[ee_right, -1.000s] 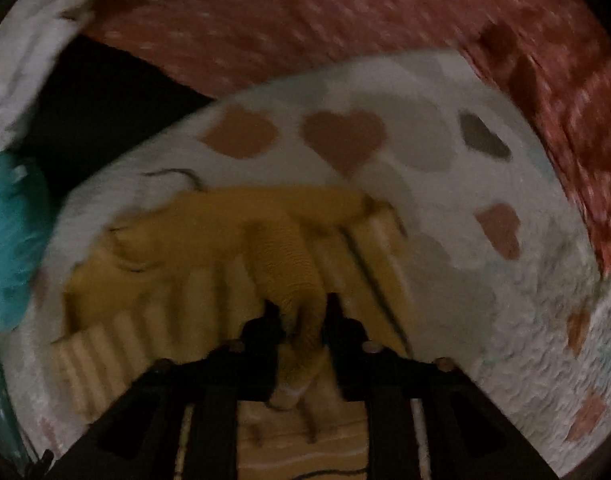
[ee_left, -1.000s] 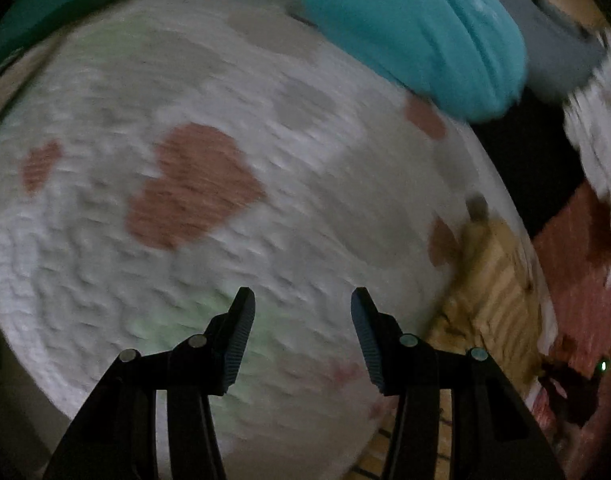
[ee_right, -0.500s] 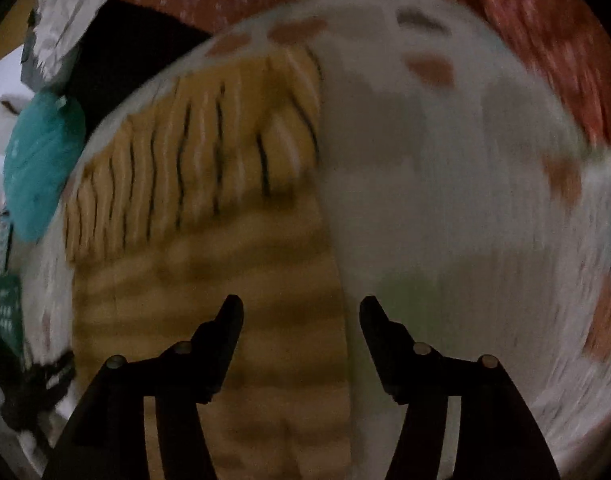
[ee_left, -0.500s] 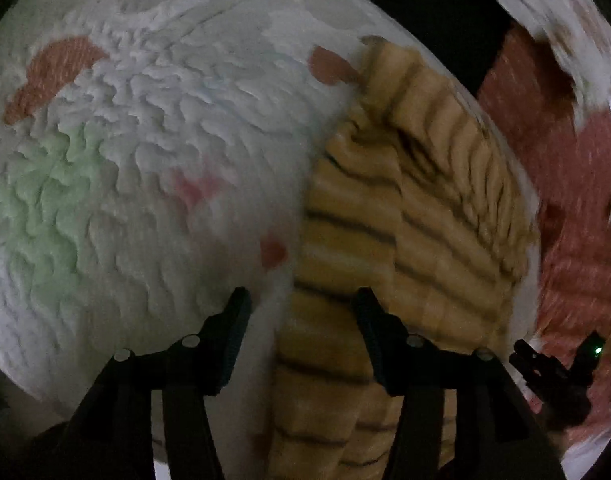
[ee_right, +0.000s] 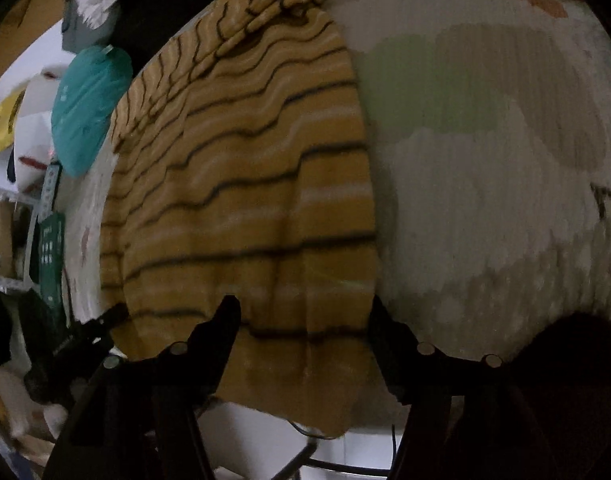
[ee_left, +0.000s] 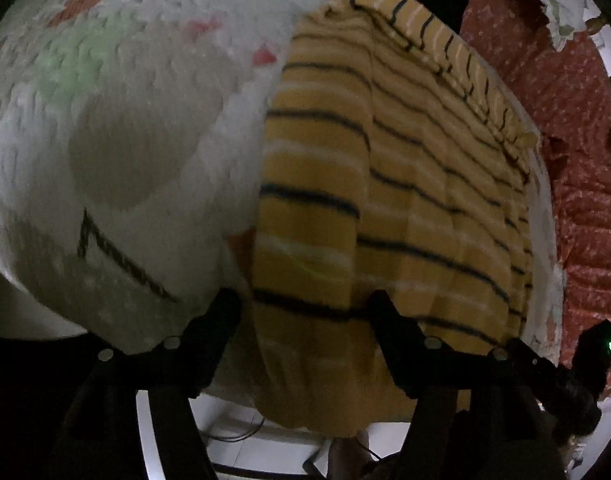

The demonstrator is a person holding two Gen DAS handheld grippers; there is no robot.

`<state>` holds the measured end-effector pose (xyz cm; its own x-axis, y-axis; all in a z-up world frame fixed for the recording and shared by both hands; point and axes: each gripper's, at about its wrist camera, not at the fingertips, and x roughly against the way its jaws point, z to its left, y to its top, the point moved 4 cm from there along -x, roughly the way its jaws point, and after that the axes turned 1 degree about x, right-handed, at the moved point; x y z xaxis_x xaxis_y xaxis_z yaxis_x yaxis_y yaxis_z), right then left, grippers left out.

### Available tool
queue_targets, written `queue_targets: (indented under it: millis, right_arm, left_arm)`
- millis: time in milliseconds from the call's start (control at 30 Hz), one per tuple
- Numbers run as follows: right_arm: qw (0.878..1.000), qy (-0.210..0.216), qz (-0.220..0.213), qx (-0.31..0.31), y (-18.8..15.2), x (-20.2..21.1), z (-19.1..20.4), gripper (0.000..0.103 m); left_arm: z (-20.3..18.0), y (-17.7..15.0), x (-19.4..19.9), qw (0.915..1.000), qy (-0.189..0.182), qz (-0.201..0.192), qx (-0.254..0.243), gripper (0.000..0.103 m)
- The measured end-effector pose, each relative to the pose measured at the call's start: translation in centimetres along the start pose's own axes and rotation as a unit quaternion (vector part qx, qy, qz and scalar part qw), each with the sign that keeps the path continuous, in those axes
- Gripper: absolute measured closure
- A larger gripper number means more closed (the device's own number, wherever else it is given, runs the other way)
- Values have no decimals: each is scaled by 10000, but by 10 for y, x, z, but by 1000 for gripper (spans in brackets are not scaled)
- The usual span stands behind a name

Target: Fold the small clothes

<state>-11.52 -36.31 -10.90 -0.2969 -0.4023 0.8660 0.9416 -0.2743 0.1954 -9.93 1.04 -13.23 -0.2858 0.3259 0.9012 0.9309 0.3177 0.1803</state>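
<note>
A yellow knit garment with dark and white stripes point(ee_left: 385, 200) lies flat on a white quilt with heart patches point(ee_left: 145, 140); its near hem hangs over the quilt's front edge. My left gripper point(ee_left: 305, 304) is open, its jaws either side of the garment's near left part. In the right wrist view the same garment point(ee_right: 245, 184) fills the left half, with a bunched fold at its far end. My right gripper point(ee_right: 303, 312) is open over the garment's near right part. Neither holds anything.
A red dotted blanket point(ee_left: 577, 160) lies right of the quilt. A teal bundle point(ee_right: 89, 108) and other clutter sit at far left in the right wrist view. The other gripper shows at the edge point(ee_left: 593, 344). Floor shows below the quilt's front edge.
My right gripper has let go of the yellow sleeve and opened. Both grippers have moved to the garment's near hem, which now lies spread flat.
</note>
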Motion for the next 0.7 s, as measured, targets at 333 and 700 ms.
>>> queue_targets:
  millis: [333,700]
  right_arm:
    - [9987,445,141,-190,1,16,1,90]
    - [9976,485,435,-219,-46,57,-25,91]
  left_arm:
    - [5,-7,23,9974,-134,490,507,94]
    - [10,-81,48,9961,-218,775,351,94]
